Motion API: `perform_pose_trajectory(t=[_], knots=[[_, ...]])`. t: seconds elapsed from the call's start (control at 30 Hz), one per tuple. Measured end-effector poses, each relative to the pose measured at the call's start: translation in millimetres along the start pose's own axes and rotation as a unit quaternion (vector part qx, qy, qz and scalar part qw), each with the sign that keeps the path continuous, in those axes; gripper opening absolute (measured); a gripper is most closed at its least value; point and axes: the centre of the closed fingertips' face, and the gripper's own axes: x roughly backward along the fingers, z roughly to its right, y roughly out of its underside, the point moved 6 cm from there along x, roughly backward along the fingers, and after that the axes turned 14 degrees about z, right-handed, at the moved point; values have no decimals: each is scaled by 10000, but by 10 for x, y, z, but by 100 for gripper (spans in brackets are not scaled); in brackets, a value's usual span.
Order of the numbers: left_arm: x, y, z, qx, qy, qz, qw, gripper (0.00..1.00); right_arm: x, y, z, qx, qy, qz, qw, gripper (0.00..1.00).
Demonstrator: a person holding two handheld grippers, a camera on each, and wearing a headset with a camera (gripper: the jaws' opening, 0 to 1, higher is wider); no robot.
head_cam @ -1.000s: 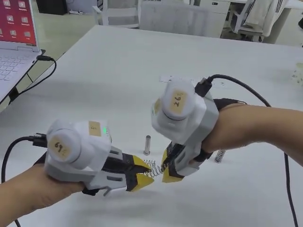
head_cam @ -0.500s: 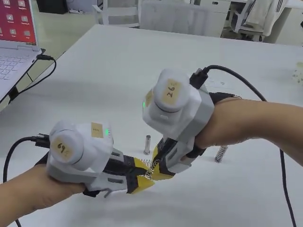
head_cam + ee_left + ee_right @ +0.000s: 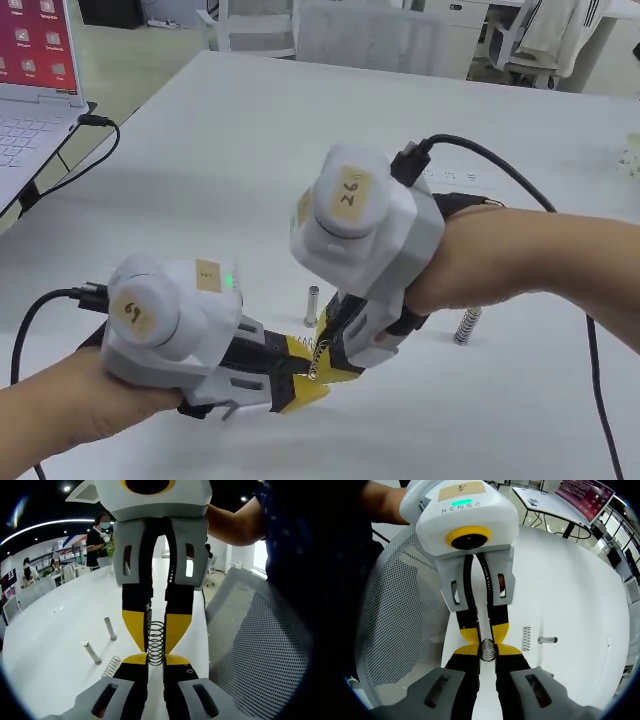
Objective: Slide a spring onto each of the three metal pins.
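While the left gripper (image 3: 155, 661) and right gripper (image 3: 487, 652) are both clenching one spring (image 3: 156, 642), a pin (image 3: 312, 303) is standing at its twelve o'clock.

right gripper (image 3: 332, 350) swung closer to left gripper (image 3: 302, 378), tips now meeting, spring (image 3: 318, 358) shorter between them
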Motion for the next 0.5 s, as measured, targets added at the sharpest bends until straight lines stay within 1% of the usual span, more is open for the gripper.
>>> perform_pose_trajectory(t=[0.5], knots=[[5, 3, 15, 1, 17, -18, 10000, 4, -10, -12, -11, 47, -27, -72, 10000, 8]])
